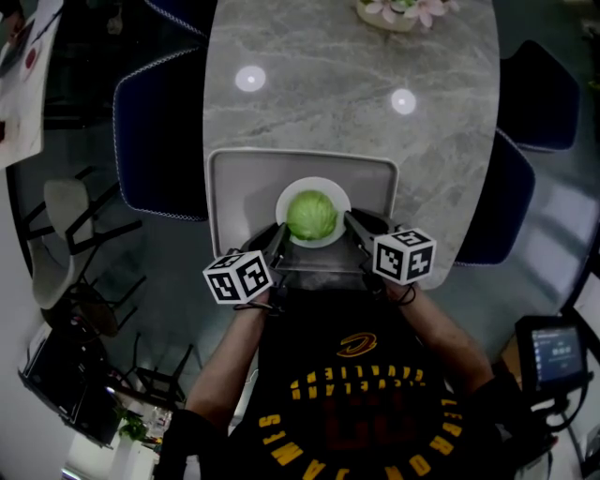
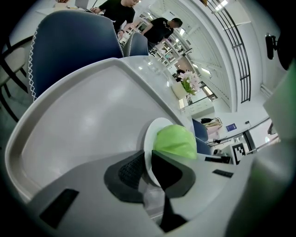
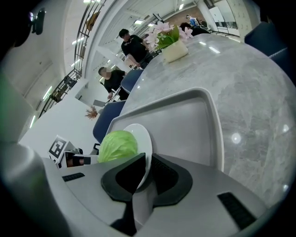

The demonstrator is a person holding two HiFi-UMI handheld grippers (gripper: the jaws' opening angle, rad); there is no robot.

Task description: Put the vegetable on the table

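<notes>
A pale green cabbage (image 1: 311, 215) sits on a round white plate (image 1: 338, 193), which rests in a grey tray (image 1: 244, 187) at the near edge of the marble table (image 1: 375, 112). My left gripper (image 1: 278, 234) is shut on the plate's left rim. My right gripper (image 1: 352, 225) is shut on the right rim. In the left gripper view the plate's edge (image 2: 150, 139) runs between the dark pads, with the cabbage (image 2: 175, 141) just beyond. The right gripper view shows the same from the other side: the plate's rim (image 3: 143, 134) lies in the jaws and the cabbage (image 3: 118, 144) is to the left.
A pot of pink flowers (image 1: 398, 11) stands at the table's far end. Blue chairs flank the table on the left (image 1: 159, 131) and right (image 1: 539, 94). A small screen (image 1: 553, 352) is at my right. People stand far off in the gripper views.
</notes>
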